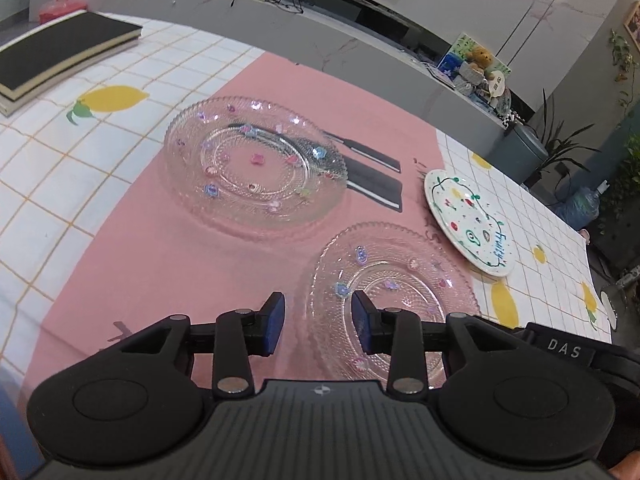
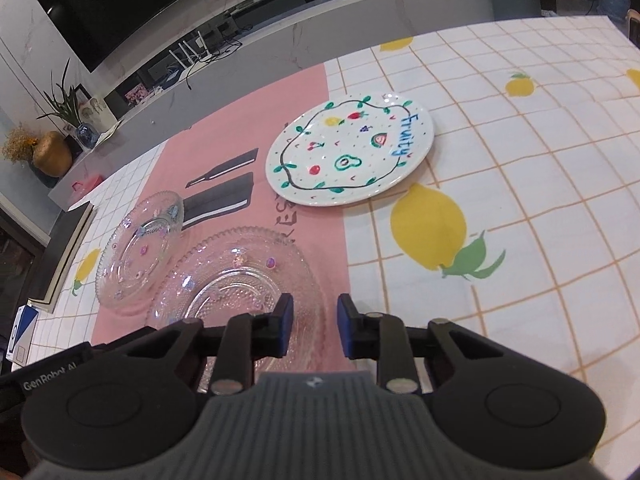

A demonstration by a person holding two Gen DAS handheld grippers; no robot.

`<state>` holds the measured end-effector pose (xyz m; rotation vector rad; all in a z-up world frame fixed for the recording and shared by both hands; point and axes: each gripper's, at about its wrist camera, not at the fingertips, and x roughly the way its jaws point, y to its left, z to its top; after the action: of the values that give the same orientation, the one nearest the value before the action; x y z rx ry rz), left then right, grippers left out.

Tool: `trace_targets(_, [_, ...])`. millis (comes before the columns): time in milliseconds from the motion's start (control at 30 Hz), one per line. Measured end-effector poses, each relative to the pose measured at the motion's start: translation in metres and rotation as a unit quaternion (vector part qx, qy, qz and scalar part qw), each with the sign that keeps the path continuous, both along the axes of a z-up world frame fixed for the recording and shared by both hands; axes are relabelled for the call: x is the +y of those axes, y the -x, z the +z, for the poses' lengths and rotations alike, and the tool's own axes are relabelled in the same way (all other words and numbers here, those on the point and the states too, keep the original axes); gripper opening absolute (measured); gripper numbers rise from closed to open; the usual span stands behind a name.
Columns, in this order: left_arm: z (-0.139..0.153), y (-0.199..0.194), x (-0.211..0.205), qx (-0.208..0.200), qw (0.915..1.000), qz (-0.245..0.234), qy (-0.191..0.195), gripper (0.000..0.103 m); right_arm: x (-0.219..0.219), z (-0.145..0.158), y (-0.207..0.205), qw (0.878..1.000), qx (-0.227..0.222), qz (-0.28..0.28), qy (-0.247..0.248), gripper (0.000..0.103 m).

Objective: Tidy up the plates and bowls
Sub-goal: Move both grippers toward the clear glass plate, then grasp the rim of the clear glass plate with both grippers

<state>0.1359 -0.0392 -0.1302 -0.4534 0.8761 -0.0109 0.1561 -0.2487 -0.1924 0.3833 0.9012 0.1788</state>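
Both grippers over near clear beaded glass plate (image 1: 394,300): left gripper (image 1: 318,320) jaws parted, right gripper (image 2: 315,328) jaws narrower, nothing gripped.

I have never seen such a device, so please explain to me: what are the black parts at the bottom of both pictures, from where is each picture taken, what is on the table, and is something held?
The black parts are two hand-held grippers; a person carries one in each hand. Each picture comes from a camera on one gripper, looking forward along its two blue-padded fingers.

The left gripper and the right gripper both hover at the near glass plate. Both are open and hold nothing.

On the lemon-print tablecloth with a pink mat lie a second glass plate and a white plate painted with fruit. A black book lies farther off.
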Motion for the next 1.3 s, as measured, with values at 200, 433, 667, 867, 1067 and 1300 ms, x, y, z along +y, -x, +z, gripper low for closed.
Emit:
trace_targets(200, [-0.004, -0.005, 0.001, -0.002, 0.9999, -0.003, 0.010, 0.015, 0.000, -0.003, -0.002, 1.000, -0.003, 0.001, -0.015, 0.011])
trace_targets(433, [-0.002, -0.003, 0.000, -0.005, 1.0000, -0.002, 0.004, 0.013, -0.001, -0.001, -0.002, 1.000, 0.002, -0.002, -0.023, 0.008])
trace_targets(667, [0.010, 0.016, 0.000, -0.013, 0.9999, -0.002, 0.004, 0.013, -0.002, 0.010, 0.011, 1.000, 0.002, 0.003, -0.025, 0.007])
trace_targets(867, [0.026, 0.045, 0.000, -0.024, 0.9997, -0.006, 0.005, 0.012, -0.008, 0.026, 0.046, 0.999, 0.000, 0.007, -0.040, 0.007])
trace_targets(1067, [0.036, 0.083, -0.003, -0.028, 0.9995, -0.014, 0.003, 0.012, -0.010, 0.035, 0.090, 0.999, -0.001, 0.008, -0.043, 0.007])
trace_targets(1300, [0.030, 0.115, -0.004, -0.015, 0.9997, -0.018, 0.003, 0.012, -0.011, 0.027, 0.126, 0.999, 0.014, 0.006, -0.045, 0.007])
